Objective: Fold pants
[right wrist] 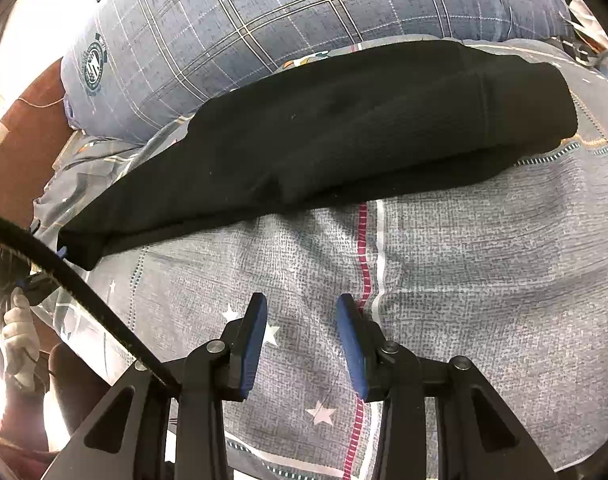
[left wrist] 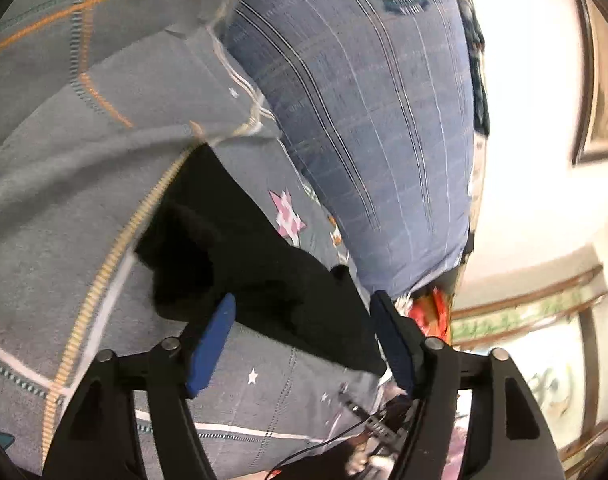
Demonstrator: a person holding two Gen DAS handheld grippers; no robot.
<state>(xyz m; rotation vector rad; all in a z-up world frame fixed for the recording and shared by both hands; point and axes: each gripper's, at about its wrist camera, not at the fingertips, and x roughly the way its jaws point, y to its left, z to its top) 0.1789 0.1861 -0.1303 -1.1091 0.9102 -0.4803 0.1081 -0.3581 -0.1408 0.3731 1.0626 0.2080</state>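
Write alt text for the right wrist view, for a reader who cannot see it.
Black pants lie folded in a long strip across a grey star-print bedsheet, in front of a blue plaid pillow. The right gripper hovers open and empty above the sheet, short of the pants.

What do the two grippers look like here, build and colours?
Both match: the left gripper and right gripper have black angular frames with triangular cut-outs, round silver pivot pins, and flat blue pads on the two fingers. A thick black fuzzy cable crosses the right wrist view; thin dark wires trail beneath the left gripper.
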